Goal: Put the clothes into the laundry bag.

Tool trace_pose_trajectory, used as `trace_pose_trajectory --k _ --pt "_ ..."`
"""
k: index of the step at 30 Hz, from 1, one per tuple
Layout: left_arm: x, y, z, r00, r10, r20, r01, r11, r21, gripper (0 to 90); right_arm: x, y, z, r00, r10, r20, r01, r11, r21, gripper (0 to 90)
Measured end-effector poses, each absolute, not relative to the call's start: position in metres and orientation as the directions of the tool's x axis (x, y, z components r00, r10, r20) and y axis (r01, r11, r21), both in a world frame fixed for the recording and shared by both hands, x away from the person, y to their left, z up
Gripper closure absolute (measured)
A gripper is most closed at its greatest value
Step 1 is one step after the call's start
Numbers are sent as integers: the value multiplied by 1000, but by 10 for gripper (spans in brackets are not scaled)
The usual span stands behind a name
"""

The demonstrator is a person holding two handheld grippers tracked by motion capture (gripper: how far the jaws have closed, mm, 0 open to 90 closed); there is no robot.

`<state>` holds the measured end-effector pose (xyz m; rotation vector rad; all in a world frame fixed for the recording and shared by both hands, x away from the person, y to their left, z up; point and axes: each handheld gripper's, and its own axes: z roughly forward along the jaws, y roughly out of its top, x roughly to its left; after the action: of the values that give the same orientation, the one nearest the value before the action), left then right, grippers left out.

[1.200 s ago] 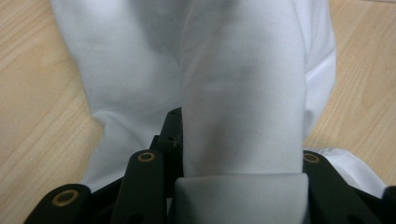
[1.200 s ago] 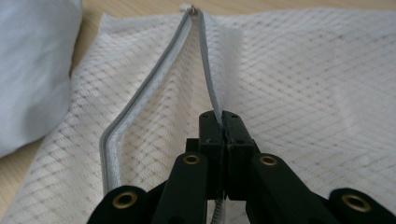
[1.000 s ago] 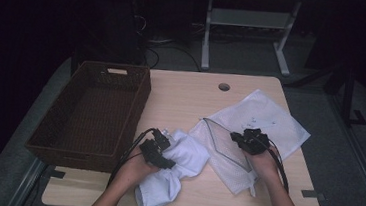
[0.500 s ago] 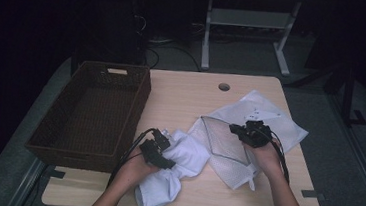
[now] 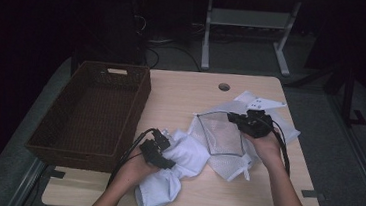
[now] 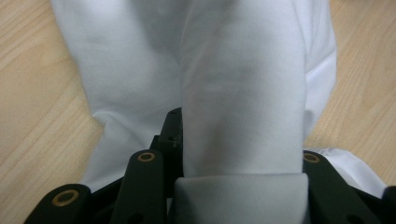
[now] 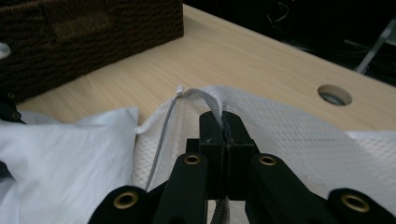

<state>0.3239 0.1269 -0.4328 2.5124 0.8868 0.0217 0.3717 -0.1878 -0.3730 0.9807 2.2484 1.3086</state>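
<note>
The right gripper is pinching its two black jaws tightly together on the woven hem of a white mesh laundry bag, with a thin grey zipper line running down from the pinched corner. In the high view this right gripper is holding the bag's edge up off the table so the opening is standing as a taut, angular mouth, the netting see-through and finely gridded. The rest of the bag is lying flat and crumpled toward the table's right edge.

The left gripper is clamping a thick fold of smooth, soft white cloth between its part-open jaws, the fabric bunching into rounded rolls. From above, the left gripper is resting on that white cloth, which is lying as a puffy, wrinkled heap near the front edge, just beside and touching the mesh bag.

Both are sitting on a pale wood-grain table with a round cable hole. A dark brown rectangular wicker basket is standing at the left, its weave coarse.
</note>
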Motion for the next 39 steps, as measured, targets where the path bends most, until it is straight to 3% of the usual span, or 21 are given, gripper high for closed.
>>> trace_pose_trajectory --k 20,39 --pt "323 127 -433 791 596 -136 586 -677 445 616 367 -190 -329 -713 697 74 329 239 913 881" --pt "311 135 -403 830 548 -103 519 -691 504 636 368 -200 -349 -698 709 96 364 236 901 881"
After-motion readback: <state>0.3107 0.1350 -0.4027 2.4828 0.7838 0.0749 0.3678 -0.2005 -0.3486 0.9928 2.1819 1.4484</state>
